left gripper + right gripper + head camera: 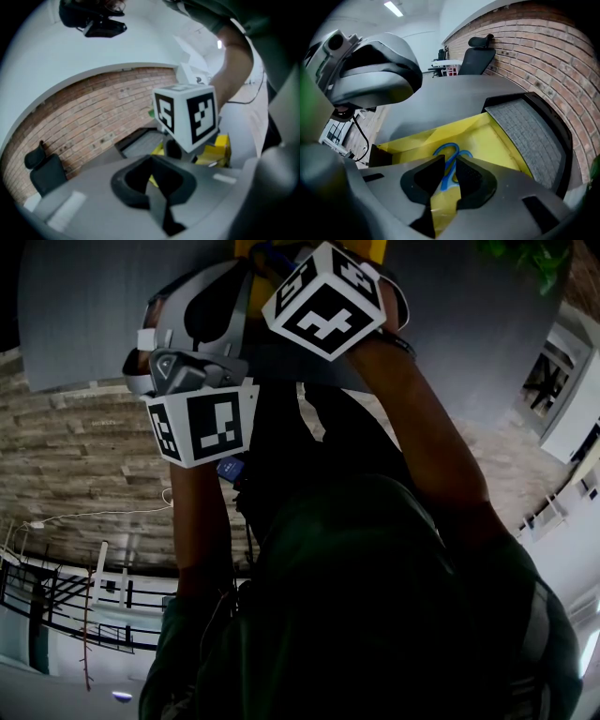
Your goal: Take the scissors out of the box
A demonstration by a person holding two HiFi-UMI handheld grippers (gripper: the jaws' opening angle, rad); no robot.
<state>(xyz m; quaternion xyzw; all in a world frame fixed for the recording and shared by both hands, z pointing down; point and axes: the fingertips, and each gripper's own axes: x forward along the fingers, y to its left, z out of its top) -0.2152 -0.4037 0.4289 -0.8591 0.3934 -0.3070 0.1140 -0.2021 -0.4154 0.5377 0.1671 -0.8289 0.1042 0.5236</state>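
Blue-handled scissors (444, 151) lie flat in the yellow box (408, 140), with your right gripper (448, 160) narrowly parted astride a handle loop. Close off-centre and they may swivel, slip or snag the wall. Your left gripper (151, 159) waits nearby, closed and empty.

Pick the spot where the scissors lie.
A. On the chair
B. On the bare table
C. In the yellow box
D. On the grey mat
C: the blue scissors lie on the floor of the yellow box, which sits beside the grey mat.
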